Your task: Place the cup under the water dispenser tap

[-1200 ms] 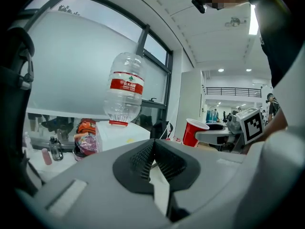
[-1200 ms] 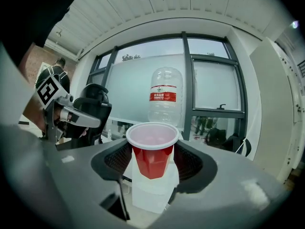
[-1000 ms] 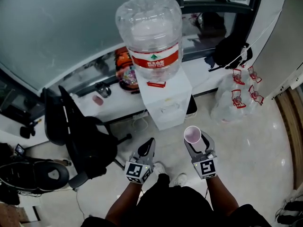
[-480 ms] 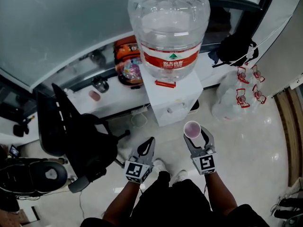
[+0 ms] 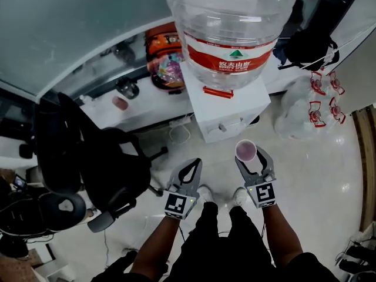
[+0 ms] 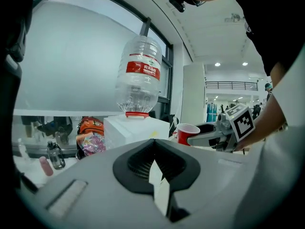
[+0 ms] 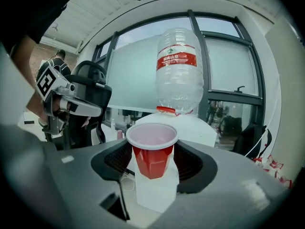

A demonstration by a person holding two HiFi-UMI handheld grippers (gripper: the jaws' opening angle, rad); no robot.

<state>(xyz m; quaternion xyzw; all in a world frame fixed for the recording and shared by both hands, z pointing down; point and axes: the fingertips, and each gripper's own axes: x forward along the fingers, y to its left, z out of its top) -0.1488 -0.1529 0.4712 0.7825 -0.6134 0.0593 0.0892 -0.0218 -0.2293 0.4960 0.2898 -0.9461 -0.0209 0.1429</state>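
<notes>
A red cup (image 5: 245,151) with a pale inside stands upright between the jaws of my right gripper (image 5: 251,159), which is shut on it. In the right gripper view the cup (image 7: 152,149) fills the gap of the gripper (image 7: 153,162). The white water dispenser (image 5: 226,107), with its big clear bottle (image 5: 232,28), stands just ahead of the cup. The cup is still short of the dispenser's front and apart from it. My left gripper (image 5: 191,174) hangs beside it on the left, shut and holding nothing. In the left gripper view its jaws meet (image 6: 154,165) and the cup (image 6: 187,133) shows at the right.
A black office chair (image 5: 100,163) stands on the floor to the left. Behind the dispenser a white ledge (image 5: 147,107) carries an orange bag (image 5: 167,51), a dark bottle (image 5: 128,88) and a small pink bottle (image 5: 120,103). Clear plastic jugs (image 5: 305,104) and a black bag (image 5: 311,46) sit at the right.
Both grippers have moved forward and down toward the dispenser, which now looms larger and nearer. The cup stays gripped in the right gripper; the left stays shut.
</notes>
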